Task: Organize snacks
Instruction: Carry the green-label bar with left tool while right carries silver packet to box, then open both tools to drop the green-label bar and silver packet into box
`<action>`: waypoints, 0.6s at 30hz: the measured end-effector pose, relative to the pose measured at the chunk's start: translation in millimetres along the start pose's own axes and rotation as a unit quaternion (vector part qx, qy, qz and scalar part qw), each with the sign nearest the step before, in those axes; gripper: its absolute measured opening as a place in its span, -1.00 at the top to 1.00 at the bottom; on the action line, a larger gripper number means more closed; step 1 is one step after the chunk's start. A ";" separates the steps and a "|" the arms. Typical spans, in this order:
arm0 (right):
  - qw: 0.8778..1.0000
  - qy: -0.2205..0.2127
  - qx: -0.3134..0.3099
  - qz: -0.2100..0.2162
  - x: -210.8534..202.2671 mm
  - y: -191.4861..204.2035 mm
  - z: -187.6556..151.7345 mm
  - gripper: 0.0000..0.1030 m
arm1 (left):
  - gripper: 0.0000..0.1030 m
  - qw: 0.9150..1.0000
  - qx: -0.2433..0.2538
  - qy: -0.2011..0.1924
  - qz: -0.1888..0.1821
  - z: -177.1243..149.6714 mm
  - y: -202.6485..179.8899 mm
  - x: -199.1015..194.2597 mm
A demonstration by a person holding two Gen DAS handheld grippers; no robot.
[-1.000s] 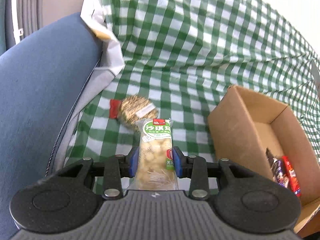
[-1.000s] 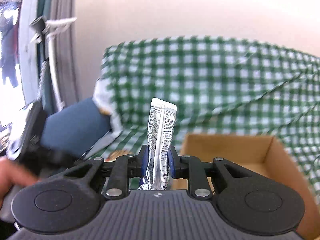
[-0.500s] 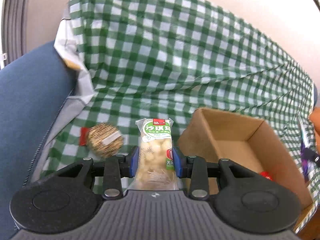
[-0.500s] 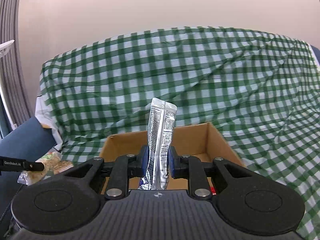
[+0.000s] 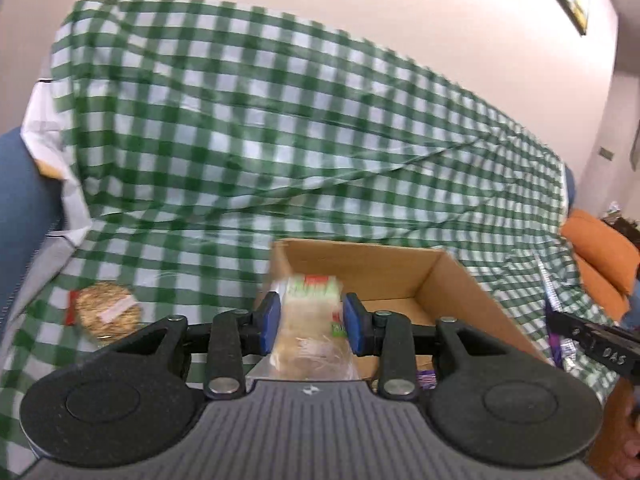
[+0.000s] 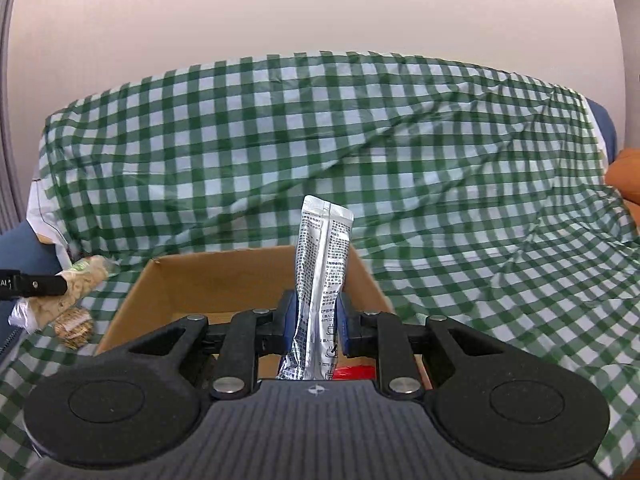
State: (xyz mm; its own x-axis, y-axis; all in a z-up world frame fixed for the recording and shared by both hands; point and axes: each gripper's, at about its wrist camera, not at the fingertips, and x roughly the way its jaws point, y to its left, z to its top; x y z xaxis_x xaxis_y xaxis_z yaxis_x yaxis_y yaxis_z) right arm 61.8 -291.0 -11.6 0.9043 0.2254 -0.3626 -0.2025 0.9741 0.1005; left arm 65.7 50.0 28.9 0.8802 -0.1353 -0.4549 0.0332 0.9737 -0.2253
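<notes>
From the left wrist view, my left gripper (image 5: 310, 322) has the beige snack pack (image 5: 308, 336) with the green label between its blue pads (image 5: 269, 322), and the jaws are closing on it; the pack is blurred, but the pads seem to press its sides. It hangs at the near left corner of the cardboard box (image 5: 452, 276), which sits on the checked cloth (image 5: 280, 128) over what looks like a sofa. To do this well I would carry the pack past the near wall, over the box floor, before letting go, and keep it low so it lands flat. The gripper tilts a little downward. A round grain cake (image 5: 106, 312) lies on the cloth left of the box, not yet packed.

From the right wrist view, my right gripper (image 6: 316, 328) is clamped on a silver sachet (image 6: 322, 272), held upright with its top above the box's far wall (image 6: 224, 276). It points slightly down over the near edge. I would lower it inside clear of the red wrapper (image 6: 354, 372), and keep apart from the left gripper at the box's left side.
</notes>
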 end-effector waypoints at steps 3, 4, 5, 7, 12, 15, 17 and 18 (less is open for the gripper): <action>1.000 0.002 -0.002 -0.005 -0.9 -4.1 -1.0 0.57 | 0.67 1.000 0.008 -0.002 -0.023 -3.8 -14.0 2.8; 1.000 0.003 -0.001 -0.007 -0.8 -4.9 -1.2 0.57 | 0.67 1.000 0.012 0.006 -0.027 -6.1 -17.8 5.7; 1.000 0.004 0.000 -0.007 -1.0 -5.2 -1.5 0.57 | 0.67 0.999 0.012 0.015 -0.034 -8.3 -20.7 9.6; 1.000 0.008 -0.004 -0.006 -0.7 -4.8 -2.2 0.57 | 0.67 0.999 0.006 0.016 -0.041 -9.1 -23.0 12.2; 1.000 0.023 -0.006 -0.004 3.8 -1.7 -2.5 0.53 | 0.67 0.999 -0.016 0.024 -0.036 -9.2 -14.5 15.8; 0.999 0.052 -0.007 -0.009 15.3 0.9 -3.4 0.19 | 0.62 0.999 -0.011 0.034 -0.028 -9.4 -11.7 17.8; 0.999 0.047 -0.014 -0.012 15.3 4.8 -2.6 0.05 | 0.49 0.999 -0.005 0.036 -0.029 -10.3 -11.5 17.2; 0.999 0.045 -0.016 -0.011 15.0 6.4 -2.1 0.04 | 0.41 0.999 -0.003 0.036 -0.028 -10.9 -10.7 16.0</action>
State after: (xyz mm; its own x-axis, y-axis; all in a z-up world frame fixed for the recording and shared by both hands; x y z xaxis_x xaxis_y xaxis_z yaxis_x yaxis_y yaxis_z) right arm 73.3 -281.3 -18.4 0.8717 0.2023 -0.4463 -0.1950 0.9788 0.0630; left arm 74.3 35.4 14.6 0.8410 -0.2021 -0.5020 0.0776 0.9631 -0.2576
